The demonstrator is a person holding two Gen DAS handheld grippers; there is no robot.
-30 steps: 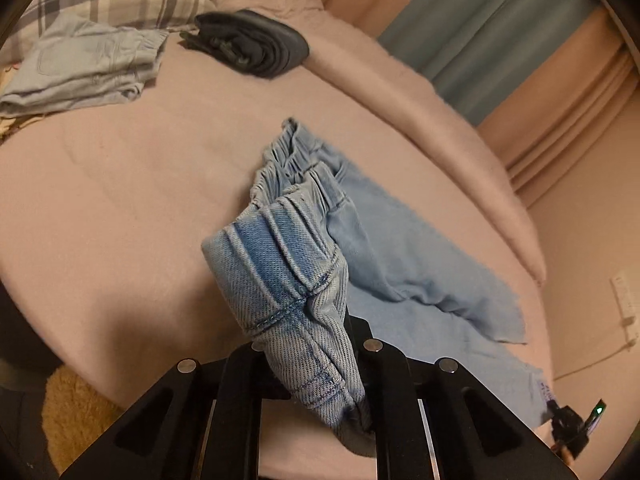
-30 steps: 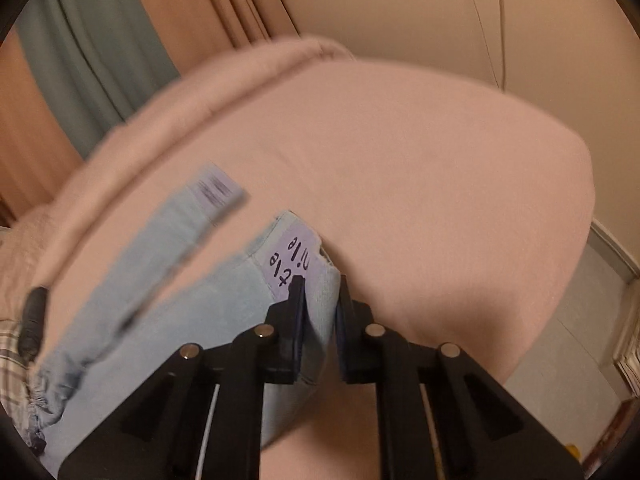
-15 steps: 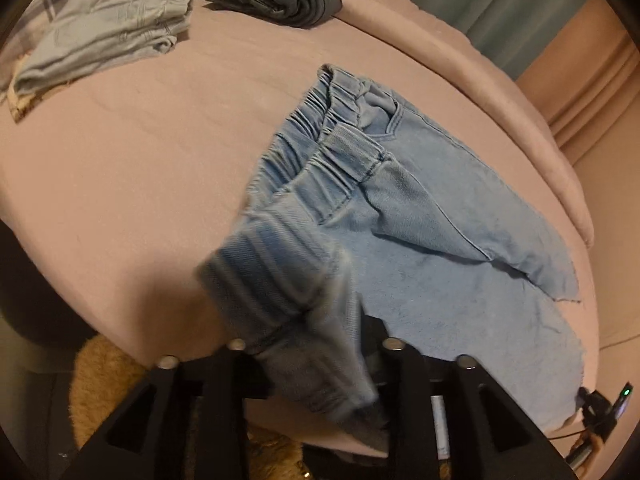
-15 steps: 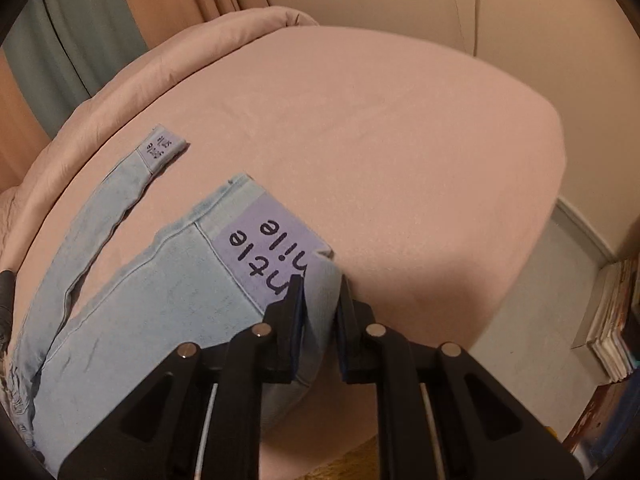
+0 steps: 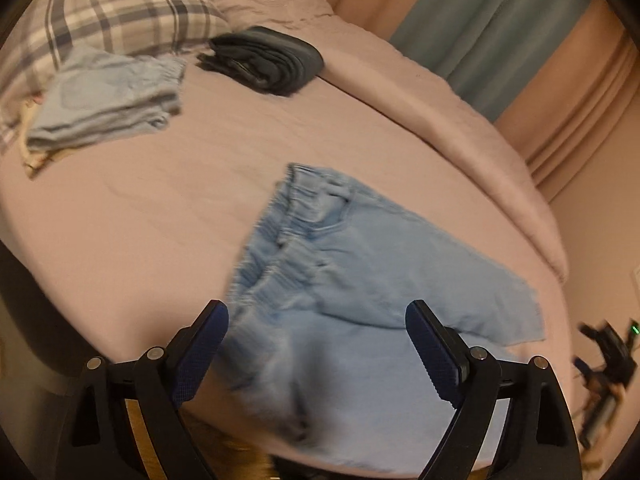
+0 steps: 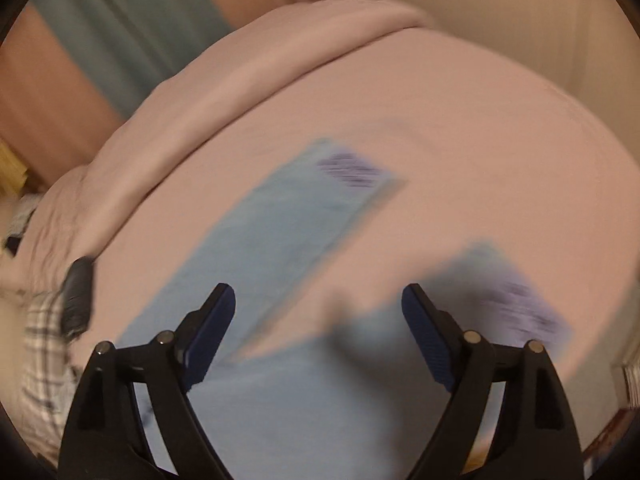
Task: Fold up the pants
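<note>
Jeans (image 5: pixel 360 280): light-blue denim, spread flat near the bed's (image 5: pixel 140 208) front edge, elastic waistband bunched, legs apart.
Left gripper (image 5: pixel 316 344): fingers spread wide, holding nothing.
Right gripper (image 6: pixel 318 320): spread wide, empty, above the legs (image 6: pixel 280 220).

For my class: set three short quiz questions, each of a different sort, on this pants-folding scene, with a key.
1. True or false: the left tongs are shut on the light blue pants.
2. Which lies beside the plaid pillow? A) dark folded garment B) a shoe C) a book
3. Fill in: the pants lie on the pink ____.

Key: 1 false, both the left and right tongs are open; 2 A; 3 bed.
</note>
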